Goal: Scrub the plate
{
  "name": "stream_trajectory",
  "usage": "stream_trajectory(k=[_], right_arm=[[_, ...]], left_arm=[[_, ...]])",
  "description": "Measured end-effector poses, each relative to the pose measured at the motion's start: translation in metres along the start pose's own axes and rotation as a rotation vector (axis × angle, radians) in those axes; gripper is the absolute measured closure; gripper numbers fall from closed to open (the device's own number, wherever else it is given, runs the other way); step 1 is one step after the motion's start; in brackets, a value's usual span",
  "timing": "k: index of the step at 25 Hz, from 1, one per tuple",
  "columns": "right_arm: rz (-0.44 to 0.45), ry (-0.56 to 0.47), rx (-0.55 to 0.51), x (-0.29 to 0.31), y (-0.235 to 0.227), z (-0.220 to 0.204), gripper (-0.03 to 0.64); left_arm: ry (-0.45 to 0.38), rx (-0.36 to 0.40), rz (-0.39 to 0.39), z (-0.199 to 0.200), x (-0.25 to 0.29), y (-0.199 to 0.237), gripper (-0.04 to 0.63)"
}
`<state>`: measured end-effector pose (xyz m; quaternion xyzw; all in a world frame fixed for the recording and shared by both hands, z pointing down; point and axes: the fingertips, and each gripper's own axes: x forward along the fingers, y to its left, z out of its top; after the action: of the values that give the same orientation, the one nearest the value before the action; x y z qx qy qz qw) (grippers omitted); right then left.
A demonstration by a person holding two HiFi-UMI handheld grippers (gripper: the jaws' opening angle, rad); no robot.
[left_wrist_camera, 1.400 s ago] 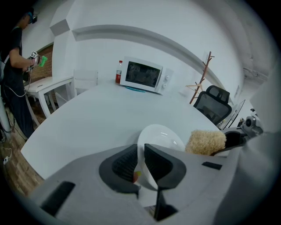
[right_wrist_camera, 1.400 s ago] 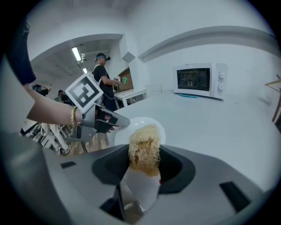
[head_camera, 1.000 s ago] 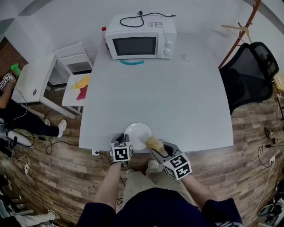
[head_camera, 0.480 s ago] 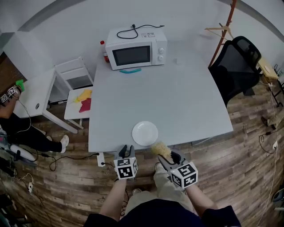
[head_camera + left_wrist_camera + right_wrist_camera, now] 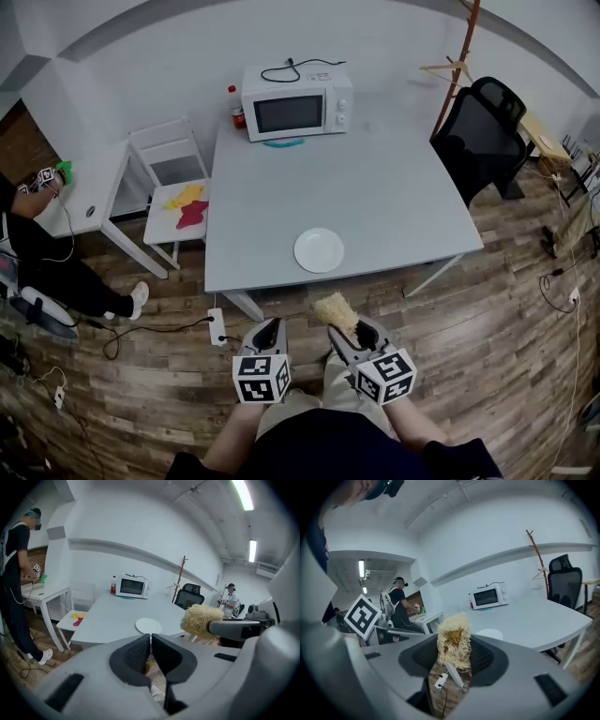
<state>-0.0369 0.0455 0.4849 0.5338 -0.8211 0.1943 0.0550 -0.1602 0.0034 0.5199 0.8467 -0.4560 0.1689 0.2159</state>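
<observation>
The white plate (image 5: 319,250) lies bare on the grey table (image 5: 375,187) near its front edge; it also shows as the plate (image 5: 148,625) in the left gripper view and the plate (image 5: 490,633) in the right one. Both grippers hang over the wooden floor, well short of the table. My left gripper (image 5: 267,328) is closing, its jaws almost touching with nothing between them (image 5: 151,637). My right gripper (image 5: 351,330) is shut on a yellow fibrous scrubber (image 5: 334,310), which sticks up between its pads (image 5: 453,639).
A white microwave (image 5: 297,105) stands at the table's far end with a teal item (image 5: 283,143) before it. A white chair (image 5: 173,178) with coloured cloths is at the left, a black office chair (image 5: 483,131) at the right. A power strip (image 5: 217,326) lies on the floor.
Both grippers have drawn back from the plate and off the table's front edge. The plate stays on the table. The right gripper still holds the scrubber.
</observation>
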Motion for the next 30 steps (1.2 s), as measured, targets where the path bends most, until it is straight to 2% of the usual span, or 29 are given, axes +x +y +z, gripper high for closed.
stream_trajectory(k=[7,11,20,30], right_arm=[[0.013,-0.035,0.012,-0.013,0.037,-0.006,0.434],[0.03,-0.037,-0.002,-0.015,0.051,-0.004,0.434],[0.045,-0.037,-0.02,-0.011,0.058,0.002,0.439],[0.058,-0.058,0.004,-0.006,0.063,0.009,0.439]], left_arm=[[-0.03,0.016,-0.049,-0.006,-0.042,-0.003,0.577],[-0.046,-0.003,-0.065,-0.007,-0.052,-0.005,0.577],[-0.073,-0.002,-0.072,-0.003,-0.057,-0.008,0.577],[-0.058,-0.002,-0.071,-0.005,-0.055,-0.004,0.577]])
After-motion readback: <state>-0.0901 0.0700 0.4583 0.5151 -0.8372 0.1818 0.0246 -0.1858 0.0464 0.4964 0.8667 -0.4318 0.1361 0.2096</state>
